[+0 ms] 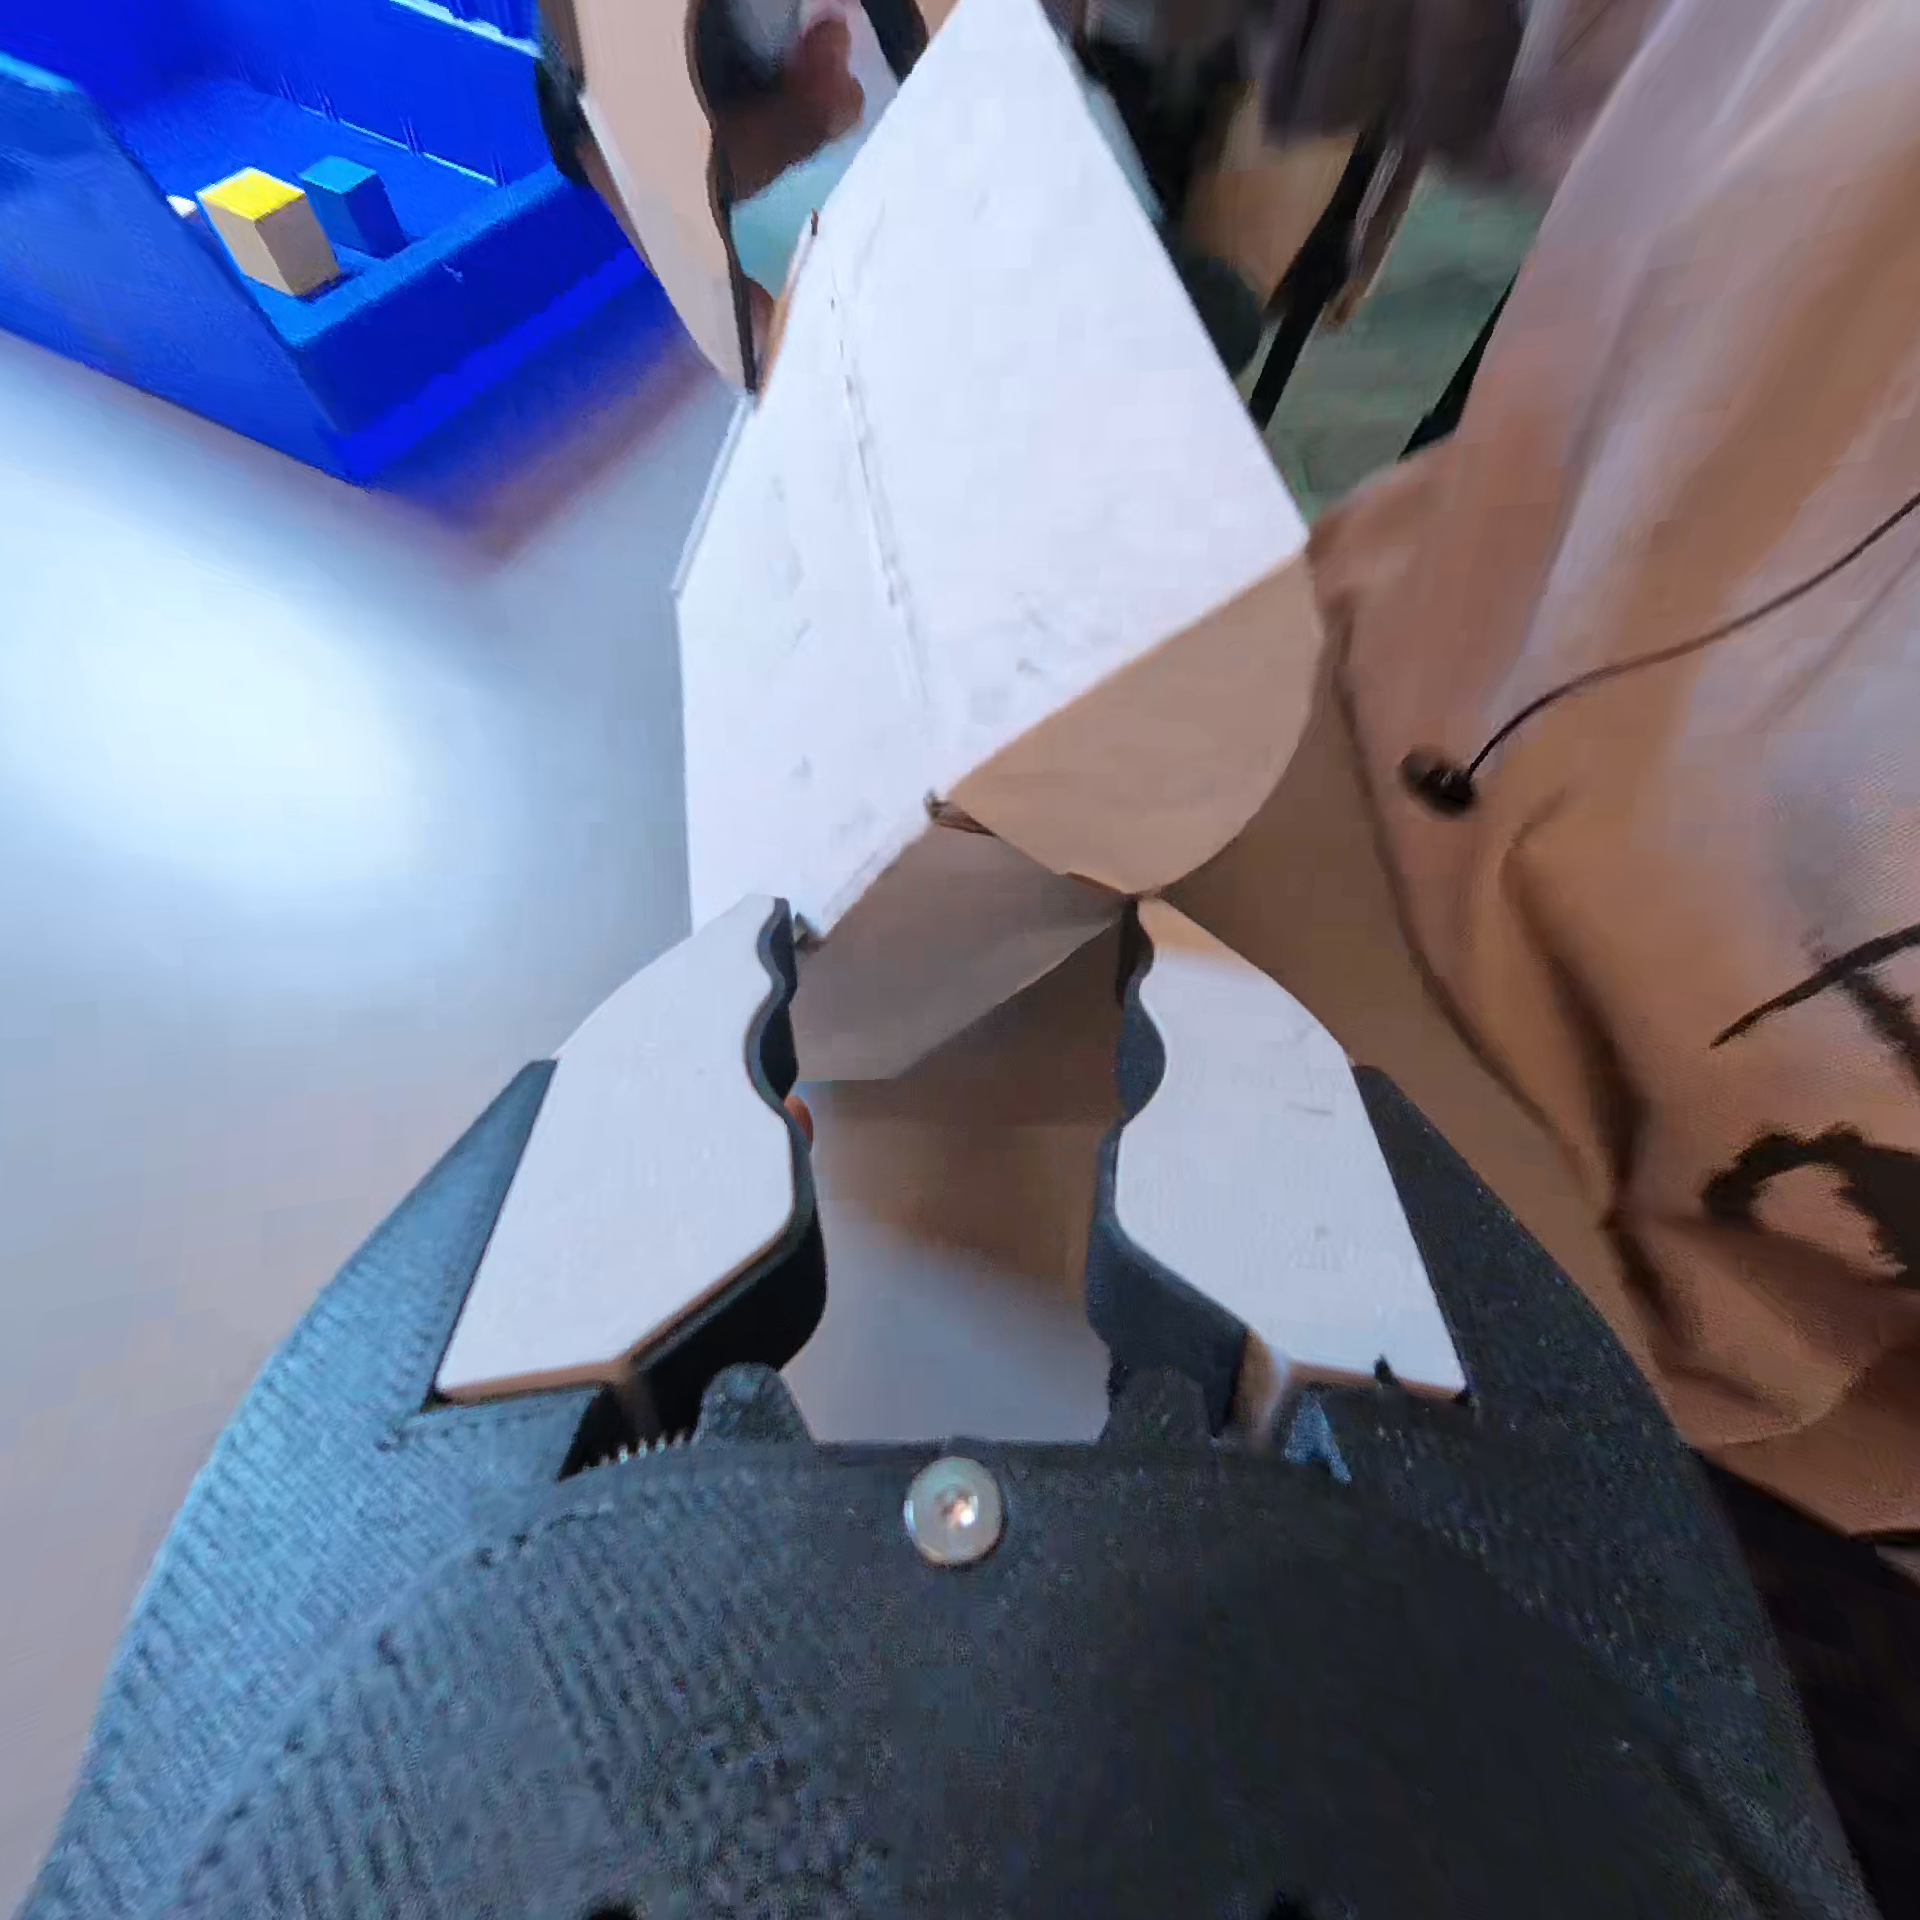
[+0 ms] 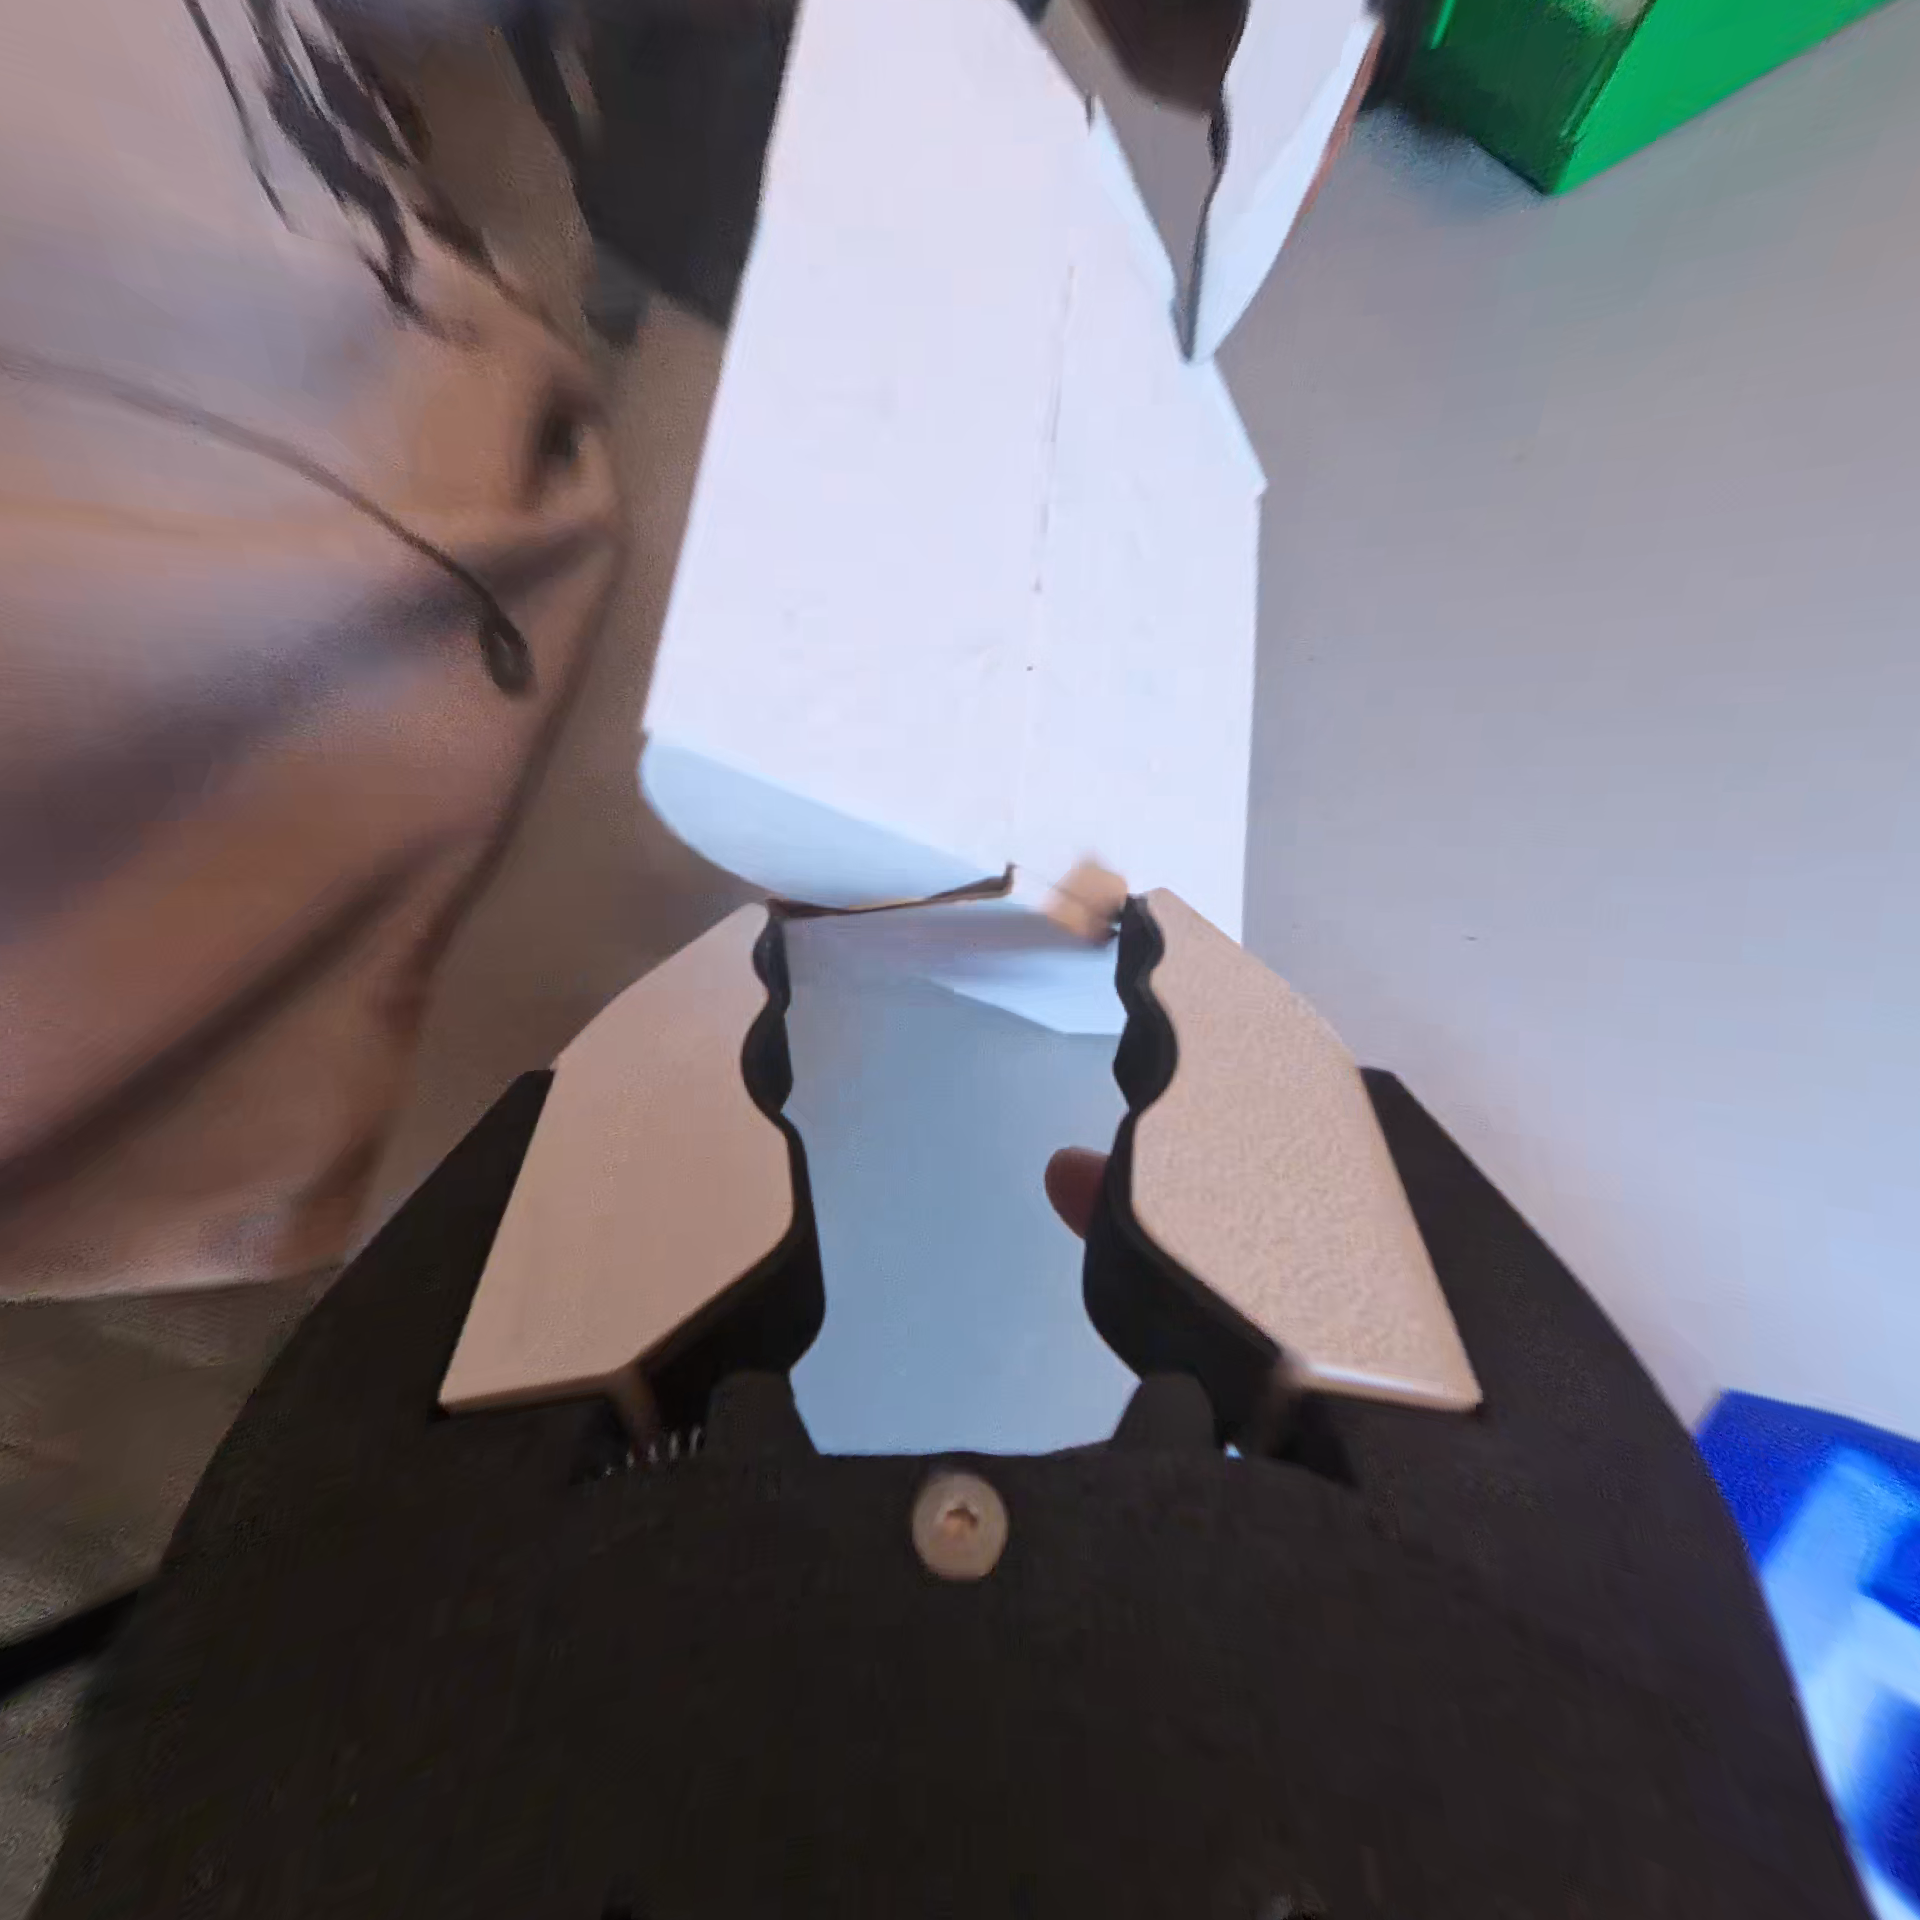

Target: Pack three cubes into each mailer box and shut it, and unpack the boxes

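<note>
Pale grey tabletop (image 1: 260,727), smooth and glossy, with a broad soft glare at left in the left wrist view. Blue bin (image 1: 343,312) at far left on that surface, holding a yellow cube (image 1: 265,223) and a blue cube (image 1: 348,197) side by side in one compartment. Green box (image 2: 1538,94) at the far right corner of the table in the right wrist view; a blurred blue bin edge (image 2: 1818,1538) at lower right there. Beyond the table, dark floor and thin black legs, too blurred to identify.

White mailer box (image 1: 935,540), lifted off the table and tilted, flaps loose, brown cardboard inside showing at the near flap. Same mailer box (image 2: 935,520) long and white in the right wrist view, far end hanging open.

Left gripper (image 1: 961,914) with jaws parted, a brown flap of the box between the fingertips; contact on either side unclear. Right gripper (image 2: 951,914) likewise spread, a white flap lying in the gap, firm pinch impossible to confirm.

Person's beige top (image 1: 1610,623) with a thin black cord close beside the box, heavily blurred.
</note>
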The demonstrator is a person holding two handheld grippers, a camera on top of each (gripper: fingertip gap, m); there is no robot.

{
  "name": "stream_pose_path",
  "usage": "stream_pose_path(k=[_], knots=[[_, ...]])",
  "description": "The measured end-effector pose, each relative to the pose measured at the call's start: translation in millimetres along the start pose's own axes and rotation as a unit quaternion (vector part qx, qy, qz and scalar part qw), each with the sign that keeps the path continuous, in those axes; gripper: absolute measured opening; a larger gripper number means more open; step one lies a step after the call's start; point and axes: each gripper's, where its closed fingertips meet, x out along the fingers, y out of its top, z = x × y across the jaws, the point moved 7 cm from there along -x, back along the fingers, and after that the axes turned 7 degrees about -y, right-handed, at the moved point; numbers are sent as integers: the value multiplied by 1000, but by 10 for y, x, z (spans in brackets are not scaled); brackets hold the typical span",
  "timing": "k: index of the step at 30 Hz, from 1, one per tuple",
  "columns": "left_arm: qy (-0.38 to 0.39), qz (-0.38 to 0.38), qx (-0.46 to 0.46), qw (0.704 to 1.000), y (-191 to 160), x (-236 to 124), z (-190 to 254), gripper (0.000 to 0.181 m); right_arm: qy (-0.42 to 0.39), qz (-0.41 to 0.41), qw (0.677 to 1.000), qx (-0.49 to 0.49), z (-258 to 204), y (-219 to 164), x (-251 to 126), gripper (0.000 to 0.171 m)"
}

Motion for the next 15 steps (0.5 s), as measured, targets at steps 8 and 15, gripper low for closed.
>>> stream_pose_path(k=[8, 15], knots=[[-33, 137, -62, 988, -141, -132, -109, 57, 43, 125, 985, 108, 173, -142, -4, 56], [-13, 208, -24, 978, 95, -469, -122, 51, 31, 154, 984, 80, 234, -41, -158, 54]])
